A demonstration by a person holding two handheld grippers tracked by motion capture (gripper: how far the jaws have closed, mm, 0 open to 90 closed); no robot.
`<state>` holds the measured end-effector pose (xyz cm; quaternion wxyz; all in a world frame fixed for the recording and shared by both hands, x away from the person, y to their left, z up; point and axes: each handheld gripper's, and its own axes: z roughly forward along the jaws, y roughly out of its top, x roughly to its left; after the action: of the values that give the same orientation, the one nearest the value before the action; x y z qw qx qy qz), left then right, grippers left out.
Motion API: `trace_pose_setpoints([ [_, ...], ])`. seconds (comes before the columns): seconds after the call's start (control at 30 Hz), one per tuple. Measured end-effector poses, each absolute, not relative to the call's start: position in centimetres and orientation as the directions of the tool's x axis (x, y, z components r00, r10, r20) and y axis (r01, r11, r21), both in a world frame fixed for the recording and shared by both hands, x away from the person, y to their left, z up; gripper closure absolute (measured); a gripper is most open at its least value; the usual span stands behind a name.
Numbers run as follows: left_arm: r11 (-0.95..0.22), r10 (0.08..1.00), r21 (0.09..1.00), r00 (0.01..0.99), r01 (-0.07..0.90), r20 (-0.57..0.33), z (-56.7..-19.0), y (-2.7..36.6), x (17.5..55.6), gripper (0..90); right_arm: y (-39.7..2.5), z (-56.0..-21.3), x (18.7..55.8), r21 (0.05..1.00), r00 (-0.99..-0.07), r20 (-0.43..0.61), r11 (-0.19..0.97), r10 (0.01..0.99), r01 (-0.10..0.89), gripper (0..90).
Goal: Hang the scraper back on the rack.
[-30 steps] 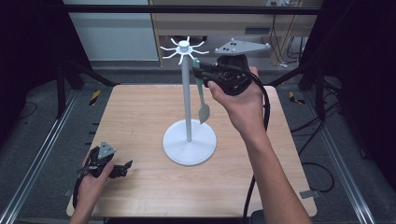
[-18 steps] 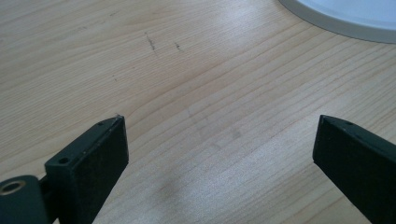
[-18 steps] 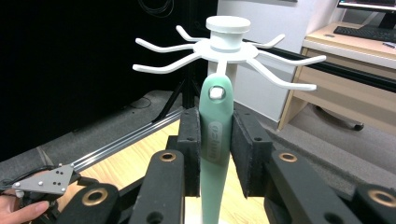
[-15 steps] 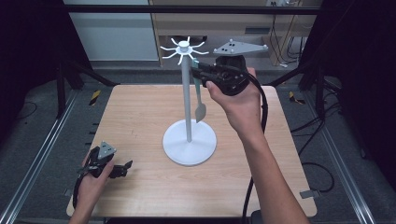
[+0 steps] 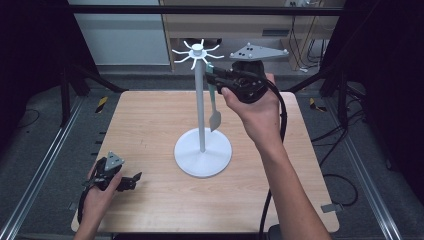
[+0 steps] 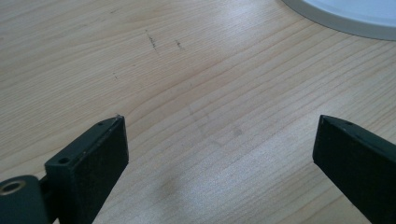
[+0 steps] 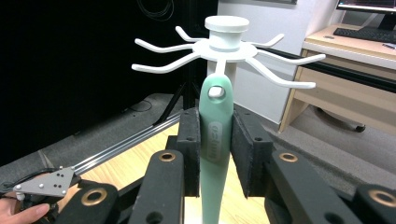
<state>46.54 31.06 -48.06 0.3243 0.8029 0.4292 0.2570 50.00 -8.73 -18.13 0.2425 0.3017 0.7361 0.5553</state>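
Spatula (image 7: 215,135) hangs by its hole on a rack (image 7: 224,46) hook, right gripper (image 7: 215,156) clamping it; release remains. Left gripper (image 6: 219,154) gapes wide, idle.

Lab: framed rig (image 5: 65,100), office desk (image 7: 355,51)

The table (image 6: 196,93) is light wood with fine lines and a soft shine. The rack (image 7: 224,44) looks like smooth white plastic. The spatula (image 7: 215,140) handle is pale green, smooth and matt. The right hand-held gripper (image 7: 215,154) has rough black pads.
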Motion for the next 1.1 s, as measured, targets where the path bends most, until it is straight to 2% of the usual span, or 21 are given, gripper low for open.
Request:
trace_pose_setpoints([
  [0.57,-0.421,0.856,0.739,0.499,0.525,0.134,-48.1,31.1,46.5,3.1,-9.5,-18.0,49.1,0.962,-0.705,-0.023,0.207,0.709,0.178,68.5],
  [1.1,-0.418,0.859,0.739,0.494,0.529,0.132,-48.1,31.4,46.5,3.1,-13.4,-20.3,48.8,0.945,-0.621,-0.023,0.220,0.783,0.242,66.5],
])
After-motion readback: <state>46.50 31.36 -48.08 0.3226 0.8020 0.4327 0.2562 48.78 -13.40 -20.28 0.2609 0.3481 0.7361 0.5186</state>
